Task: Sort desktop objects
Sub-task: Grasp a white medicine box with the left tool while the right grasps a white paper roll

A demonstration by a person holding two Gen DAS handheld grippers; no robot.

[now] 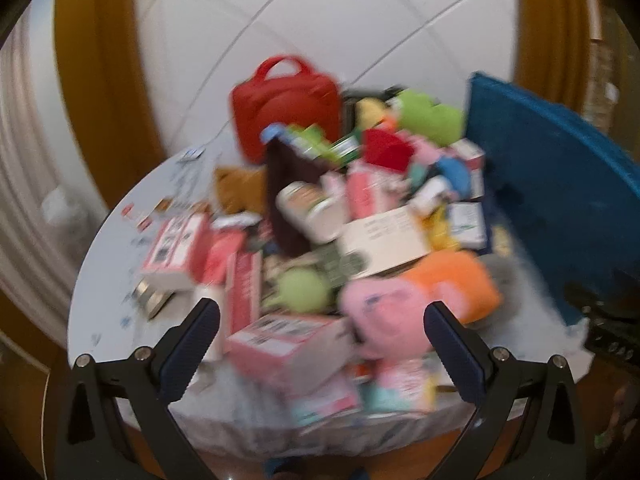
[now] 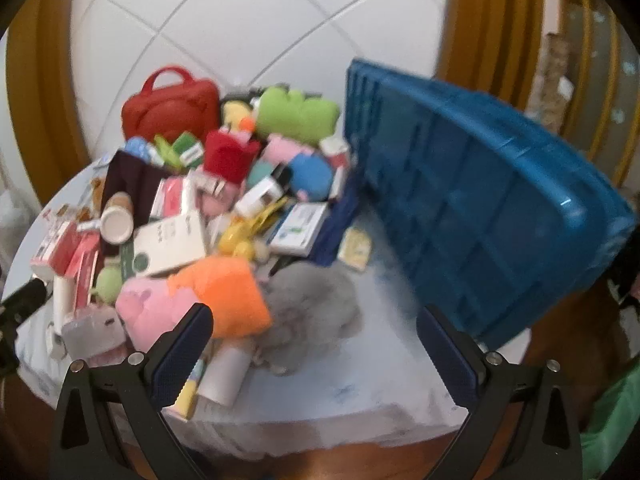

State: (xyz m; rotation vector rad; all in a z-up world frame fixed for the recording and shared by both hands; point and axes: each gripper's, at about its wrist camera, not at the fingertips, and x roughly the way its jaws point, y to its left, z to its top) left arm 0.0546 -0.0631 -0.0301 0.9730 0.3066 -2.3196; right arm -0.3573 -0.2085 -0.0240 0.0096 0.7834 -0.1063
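Note:
A heap of mixed objects covers the round white table [image 1: 104, 280] [image 2: 360, 392]: pink boxes [image 1: 176, 248], a pink plush [image 1: 384, 316] [image 2: 148, 312], an orange plush [image 1: 452, 284] [image 2: 228, 296], a grey plush [image 2: 316, 312], a green plush [image 2: 296, 112], a red bag [image 1: 286, 104] [image 2: 172, 104] and a white jar [image 1: 308, 212]. My left gripper [image 1: 322, 324] hangs open above the near edge of the heap, nothing between its fingers. My right gripper [image 2: 314, 332] is open too, above the grey plush and bare table. Both views are blurred.
A blue plastic crate [image 1: 552, 184] [image 2: 480, 200] leans tilted on the table's right side, its ribbed face toward me. White floor tiles [image 2: 240, 16] lie beyond. Wooden chair frames [image 1: 92, 80] stand at the left and right. The left gripper's black tip [image 2: 24, 296] shows at the left edge.

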